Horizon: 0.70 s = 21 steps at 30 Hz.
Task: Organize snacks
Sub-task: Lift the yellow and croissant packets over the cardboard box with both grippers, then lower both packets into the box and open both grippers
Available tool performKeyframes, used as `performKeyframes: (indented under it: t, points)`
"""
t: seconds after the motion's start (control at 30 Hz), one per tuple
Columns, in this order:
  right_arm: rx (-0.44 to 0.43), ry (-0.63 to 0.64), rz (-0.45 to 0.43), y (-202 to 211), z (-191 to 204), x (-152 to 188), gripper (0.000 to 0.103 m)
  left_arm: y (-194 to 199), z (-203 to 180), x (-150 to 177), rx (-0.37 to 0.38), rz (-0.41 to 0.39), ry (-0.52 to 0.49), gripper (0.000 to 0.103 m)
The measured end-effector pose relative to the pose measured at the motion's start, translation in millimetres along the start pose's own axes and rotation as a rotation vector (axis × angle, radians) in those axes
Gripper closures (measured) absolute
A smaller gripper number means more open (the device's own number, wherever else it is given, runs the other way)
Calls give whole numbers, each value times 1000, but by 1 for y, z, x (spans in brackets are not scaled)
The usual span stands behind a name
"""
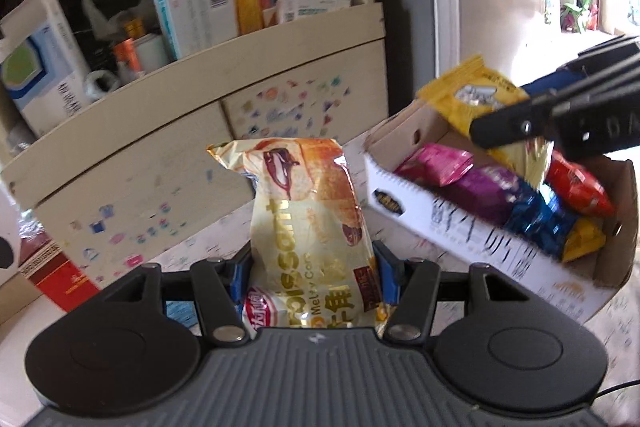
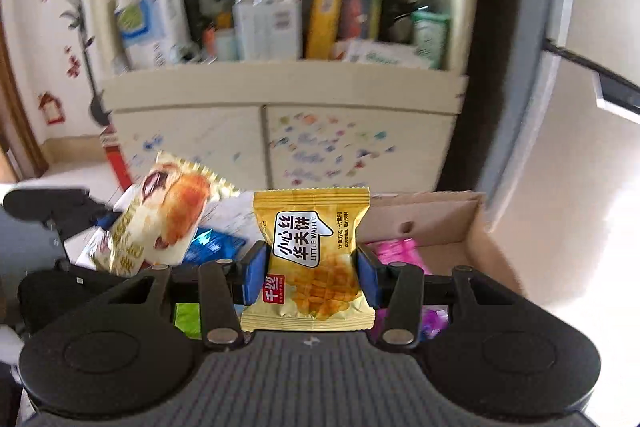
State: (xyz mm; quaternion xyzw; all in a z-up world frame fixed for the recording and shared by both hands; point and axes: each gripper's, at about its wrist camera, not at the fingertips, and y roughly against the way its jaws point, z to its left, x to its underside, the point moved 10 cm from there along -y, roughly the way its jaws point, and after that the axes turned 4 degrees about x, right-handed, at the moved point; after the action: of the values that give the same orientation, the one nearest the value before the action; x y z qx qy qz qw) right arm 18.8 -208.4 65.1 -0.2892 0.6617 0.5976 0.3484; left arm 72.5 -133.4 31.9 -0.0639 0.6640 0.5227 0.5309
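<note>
Glossy crinkled foil: my left gripper (image 1: 311, 269) clamps the pillow-shaped croissant pack (image 1: 308, 219), held up beside the cardboard box (image 1: 472, 247). My right gripper (image 2: 311, 273) clamps a flat yellow waffle packet (image 2: 312, 263) above that box. Only the left view shows the box's pink, purple, blue and red wrappers clearly.

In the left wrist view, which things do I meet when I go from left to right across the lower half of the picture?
Red box → croissant packet held in the left gripper → cardboard box of snacks → blue packet → red packet.
</note>
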Motion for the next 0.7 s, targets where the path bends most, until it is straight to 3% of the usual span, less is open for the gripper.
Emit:
performKeyframes:
  t: [0.33,0.7]
  points:
    - [112,-146,-47,18,-68,-8,49,-18,-42,-25,95,-32,-2,45]
    - [169,-265,-23,15,-101,-2,49,-45,-93,-49,185,-43,-11,45]
